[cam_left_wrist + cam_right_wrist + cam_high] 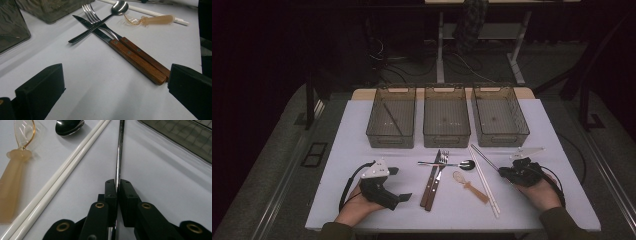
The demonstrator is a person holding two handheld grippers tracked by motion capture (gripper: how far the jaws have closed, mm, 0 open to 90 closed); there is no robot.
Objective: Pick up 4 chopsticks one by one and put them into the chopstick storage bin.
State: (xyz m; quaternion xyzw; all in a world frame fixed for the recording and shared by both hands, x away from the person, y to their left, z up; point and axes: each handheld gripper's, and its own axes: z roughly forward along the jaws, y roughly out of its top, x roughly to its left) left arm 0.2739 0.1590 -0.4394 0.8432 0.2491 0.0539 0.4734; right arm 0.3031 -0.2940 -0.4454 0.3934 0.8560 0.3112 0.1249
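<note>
My right gripper (503, 172) (118, 185) is shut on a thin metal chopstick (484, 158) (120, 150) that lies on the white table and runs away from the jaws toward the bins. Beside it lie a pair of white chopsticks (486, 182) (62, 170) and an amber plastic spoon (467, 184) (15, 170). My left gripper (399, 184) (116, 72) rests on the table at the left, open, with nothing between its jaws. Ahead of it lie a wooden-handled knife (130, 53) and fork (147, 58), crossed by a metal spoon (464, 164) (119, 8).
Three translucent bins stand in a row at the back: left (391, 135), middle (446, 135) and right (499, 134). The left bin holds a dark stick (392, 119). The table's front edge (452, 226) runs just before the person's hands.
</note>
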